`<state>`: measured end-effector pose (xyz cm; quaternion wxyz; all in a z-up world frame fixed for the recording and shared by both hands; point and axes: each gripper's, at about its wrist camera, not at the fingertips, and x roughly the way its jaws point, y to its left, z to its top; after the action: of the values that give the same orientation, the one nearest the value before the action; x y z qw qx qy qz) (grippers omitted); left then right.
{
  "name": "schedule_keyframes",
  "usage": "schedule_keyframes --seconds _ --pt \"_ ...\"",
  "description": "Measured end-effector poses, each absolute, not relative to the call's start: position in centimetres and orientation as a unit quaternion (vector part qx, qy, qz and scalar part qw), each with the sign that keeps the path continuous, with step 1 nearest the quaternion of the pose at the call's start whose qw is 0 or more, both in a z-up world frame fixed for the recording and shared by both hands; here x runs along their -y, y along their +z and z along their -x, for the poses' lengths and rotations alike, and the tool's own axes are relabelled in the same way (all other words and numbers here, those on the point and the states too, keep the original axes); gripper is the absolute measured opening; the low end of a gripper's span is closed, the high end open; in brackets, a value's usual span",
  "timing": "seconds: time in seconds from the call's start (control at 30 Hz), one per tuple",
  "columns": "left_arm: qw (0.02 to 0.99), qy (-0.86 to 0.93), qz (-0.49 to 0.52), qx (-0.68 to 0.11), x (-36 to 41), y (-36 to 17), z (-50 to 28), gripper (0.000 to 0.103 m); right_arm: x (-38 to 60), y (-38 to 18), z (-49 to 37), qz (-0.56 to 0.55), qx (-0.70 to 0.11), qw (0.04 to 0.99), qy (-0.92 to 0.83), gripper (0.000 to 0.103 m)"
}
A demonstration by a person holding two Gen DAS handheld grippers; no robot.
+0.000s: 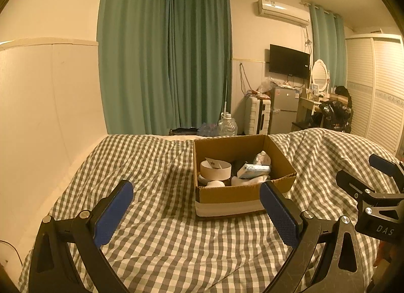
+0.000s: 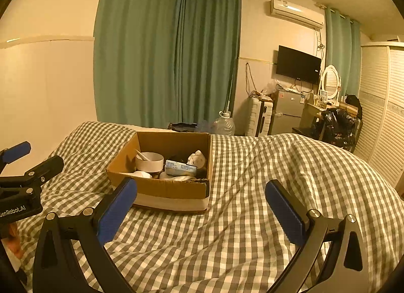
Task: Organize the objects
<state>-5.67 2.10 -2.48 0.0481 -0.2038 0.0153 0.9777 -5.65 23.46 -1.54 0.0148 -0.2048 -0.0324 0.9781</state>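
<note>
both grippers, left (image 1: 195,198) & right (image 2: 202,198), fingers spread wide, holding nothing, above checked bedcover (image 1: 156,237). cardboard box (image 1: 234,193) w/ small items sits just beyond, between them.

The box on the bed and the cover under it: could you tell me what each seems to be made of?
The box looks like matte brown corrugated cardboard: a ragged, fluted edge shows along its near rim, with a pale band around its base, perhaps tape. The bed cover seems soft woven fabric, grey-and-white checked, lying in folds and creases.
</note>
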Motion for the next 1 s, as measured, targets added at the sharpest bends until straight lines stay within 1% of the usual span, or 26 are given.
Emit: schedule_keyframes --seconds 1.0 --pt "0.043 0.978 0.202 -0.018 -1.97 -2.60 5.39 0.103 -23.05 -2.10 5.41 0.209 0.037 0.013 0.977 0.102"
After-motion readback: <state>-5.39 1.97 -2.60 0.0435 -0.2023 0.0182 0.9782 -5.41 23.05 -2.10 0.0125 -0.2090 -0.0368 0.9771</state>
